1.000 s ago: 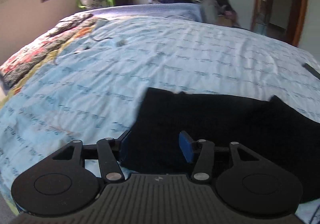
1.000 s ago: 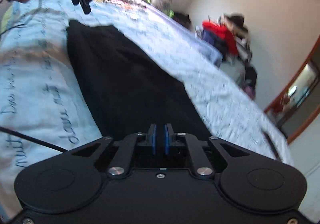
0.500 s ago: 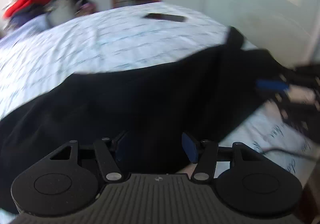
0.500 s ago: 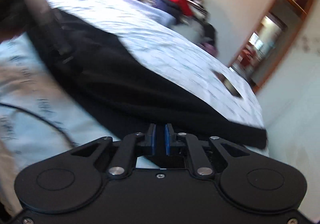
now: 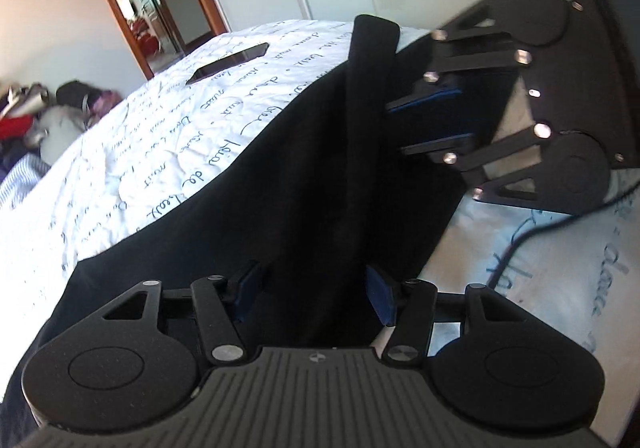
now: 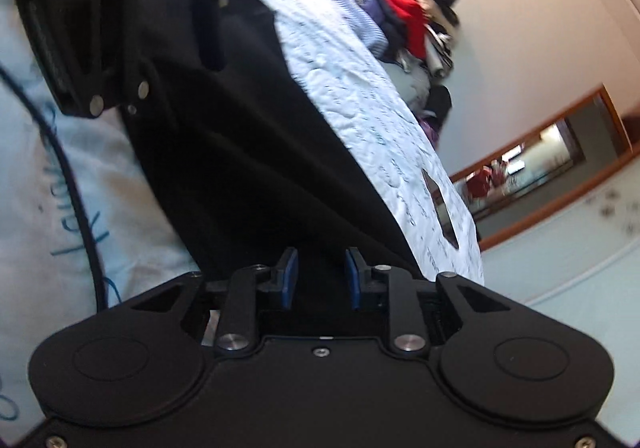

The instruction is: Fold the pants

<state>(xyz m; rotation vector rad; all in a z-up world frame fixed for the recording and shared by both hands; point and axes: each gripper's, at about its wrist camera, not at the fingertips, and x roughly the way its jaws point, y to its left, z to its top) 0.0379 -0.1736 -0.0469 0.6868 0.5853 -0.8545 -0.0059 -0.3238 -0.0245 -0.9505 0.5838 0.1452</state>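
1 pair of black pants point(image 5: 304, 176) lies on the bed point(image 5: 168, 152), stretched across a white quilt printed with blue handwriting. The left gripper point(image 5: 316, 292) hovers over the near part of the cloth, pointing down along it; its 2 blue pads stand well apart with black fabric showing between them, though neither pad visibly presses on it, so it reads as released. The right gripper point(image 5: 434, 120) reaches in from the right side of the left wrist view, its 2 fingers at the edge of the pants just beside a raised, rolled ridge of fabric. In the right wrist view the right gripper point(image 6: 320, 276) sits low over the pants, its jaws opening, with dark cloth lying in the gap between the pads without being pinched. The left gripper point(image 6: 120, 20) appears at the upper left of that view, above the far stretch of the cloth. 1 dark flat phone-like object point(image 5: 228, 62) rests on the quilt beyond the pants. 1 black cable point(image 6: 80, 208) trails over the quilt beside the fabric.
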